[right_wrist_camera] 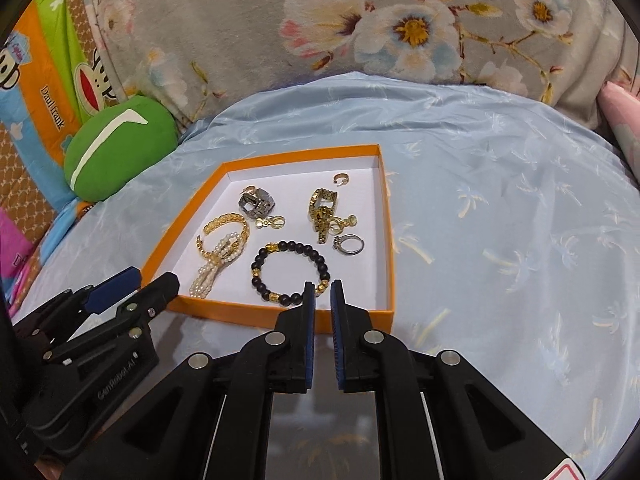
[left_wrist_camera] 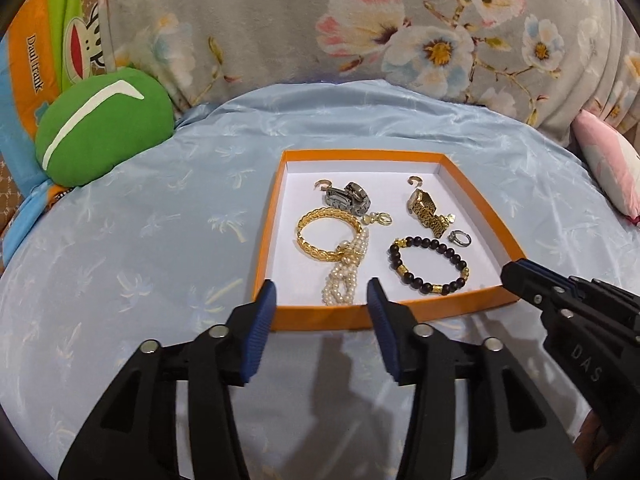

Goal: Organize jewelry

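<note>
An orange tray (left_wrist_camera: 268, 236) (right_wrist_camera: 390, 240) with a white floor lies on the blue cloth. In it are a gold bangle (left_wrist_camera: 320, 232) (right_wrist_camera: 224, 222), a pearl bracelet (left_wrist_camera: 344, 276) (right_wrist_camera: 212, 268), a black bead bracelet (left_wrist_camera: 428, 266) (right_wrist_camera: 290, 272), a silver watch (left_wrist_camera: 348, 198) (right_wrist_camera: 258, 202), a gold watch (left_wrist_camera: 426, 208) (right_wrist_camera: 322, 210), a silver ring (left_wrist_camera: 460, 238) (right_wrist_camera: 350, 245) and small gold earrings. My left gripper (left_wrist_camera: 322, 300) is open and empty at the tray's near edge. My right gripper (right_wrist_camera: 322, 300) is nearly shut and empty at the near edge, by the bead bracelet.
A green round cushion (left_wrist_camera: 100, 136) (right_wrist_camera: 120, 148) sits at the back left. A floral pillow (left_wrist_camera: 360, 28) (right_wrist_camera: 360, 28) runs along the back. A pink pillow (left_wrist_camera: 608, 160) lies at the right. Blue cloth (right_wrist_camera: 520, 220) stretches right of the tray.
</note>
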Motion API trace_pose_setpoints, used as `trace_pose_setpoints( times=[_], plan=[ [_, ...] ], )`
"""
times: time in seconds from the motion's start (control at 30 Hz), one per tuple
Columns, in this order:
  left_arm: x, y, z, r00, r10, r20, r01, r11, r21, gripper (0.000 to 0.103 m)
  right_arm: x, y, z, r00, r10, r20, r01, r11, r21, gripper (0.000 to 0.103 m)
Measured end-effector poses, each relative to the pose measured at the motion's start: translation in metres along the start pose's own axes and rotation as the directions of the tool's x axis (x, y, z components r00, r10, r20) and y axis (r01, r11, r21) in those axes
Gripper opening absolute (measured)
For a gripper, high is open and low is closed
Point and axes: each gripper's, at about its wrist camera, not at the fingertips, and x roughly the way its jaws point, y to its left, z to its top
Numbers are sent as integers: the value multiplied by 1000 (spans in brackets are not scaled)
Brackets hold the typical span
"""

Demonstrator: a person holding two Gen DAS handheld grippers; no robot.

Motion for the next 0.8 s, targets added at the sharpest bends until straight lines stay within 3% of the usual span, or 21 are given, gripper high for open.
trace_pose_setpoints(
  times=[0.2, 0.47, 0.8],
  plan=[
    [2, 12, -1, 1000, 27, -13, -28, 998, -54, 47, -1, 8, -4, 1000, -11, 0, 11, 999, -35, 15],
    [2, 14, -2, 998, 52, -21, -53, 996, -65, 63, -3, 16, -10, 1000, -16, 6, 16, 998, -58, 43],
    [-1, 11, -3, 994, 104, -12, -105, 993, -53, 74, -2, 13, -11, 1000, -27, 2, 28, 999, -36, 54]
  ],
)
